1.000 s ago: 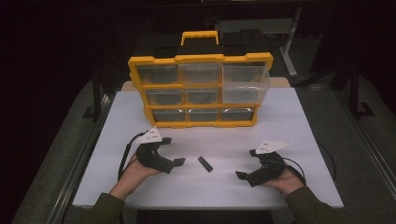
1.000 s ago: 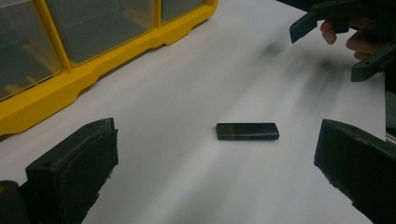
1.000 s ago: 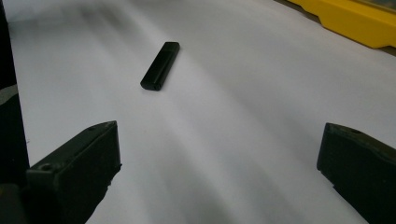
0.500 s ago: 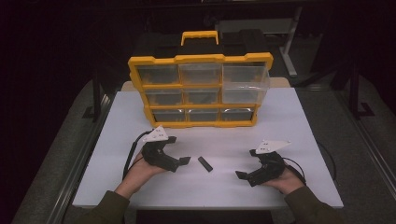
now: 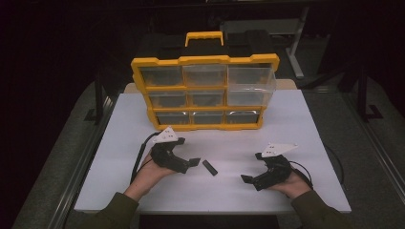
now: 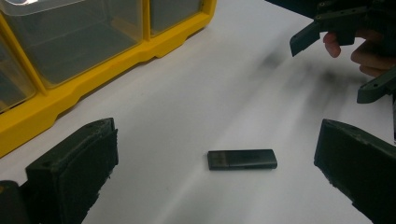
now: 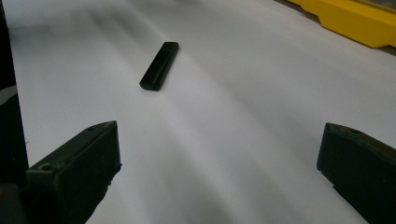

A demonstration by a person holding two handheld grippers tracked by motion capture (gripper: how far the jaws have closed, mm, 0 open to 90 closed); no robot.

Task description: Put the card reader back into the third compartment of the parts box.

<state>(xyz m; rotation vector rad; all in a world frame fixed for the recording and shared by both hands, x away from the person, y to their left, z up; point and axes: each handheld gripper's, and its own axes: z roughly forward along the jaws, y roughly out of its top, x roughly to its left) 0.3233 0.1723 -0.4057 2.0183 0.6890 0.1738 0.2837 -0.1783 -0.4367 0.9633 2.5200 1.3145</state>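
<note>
- high view: black stick (image 5: 209,167) flat on white table (image 5: 315,124), between my grippers
- my left gripper (image 5: 192,162) jaws apart, just beside it
- my right gripper (image 5: 249,180) jaws apart, farther off
- yellow organizer (image 5: 205,90) behind

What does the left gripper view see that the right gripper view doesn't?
Just the left gripper view: the organizer's clear drawers in their yellow frame, and farther off the person's other hand holding the right gripper, jaws apart.

Just the right gripper view: the stick's rounded end, seen lengthwise.

Both: the small black stick lying flat on the white table, untouched, ahead of open black jaws, plus some of the yellow frame.
</note>
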